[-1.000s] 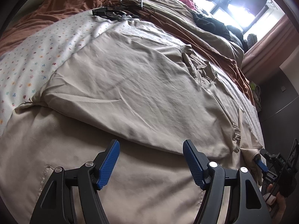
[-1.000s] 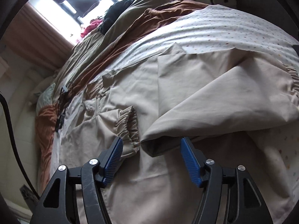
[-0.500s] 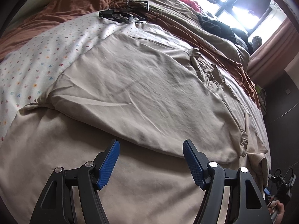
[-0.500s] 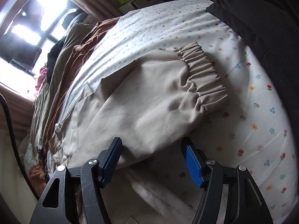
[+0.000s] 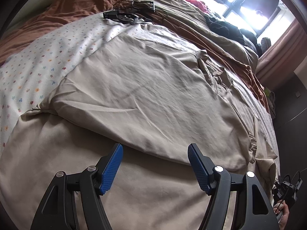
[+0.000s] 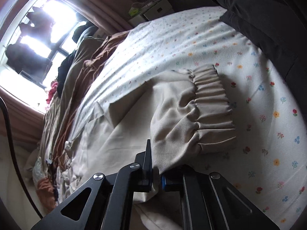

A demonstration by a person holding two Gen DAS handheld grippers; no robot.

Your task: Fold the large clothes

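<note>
A large beige jacket [image 5: 149, 99] lies spread on a floral sheet [image 5: 38, 63] on the bed, one sleeve folded across its body. My left gripper [image 5: 155, 153] hovers open just above the folded sleeve's near edge, nothing between its blue pads. In the right wrist view the other beige sleeve [image 6: 172, 126] ends in a gathered elastic cuff [image 6: 211, 103] lying on the floral sheet [image 6: 259, 115]. My right gripper [image 6: 156, 172] is shut on the sleeve's edge a little short of the cuff, cloth pinched between the fingers.
Black cables and a small device [image 5: 130, 13] lie at the far end of the sheet. Brown and olive bedding [image 5: 211, 28] and dark clothes run along the window side. A dark garment [image 6: 259, 19] covers the bed's corner. Boxes [image 6: 153, 9] stand beyond.
My right gripper swung over to the cuffed sleeve, then closed on its edge. The left gripper kept its place and stayed open.
</note>
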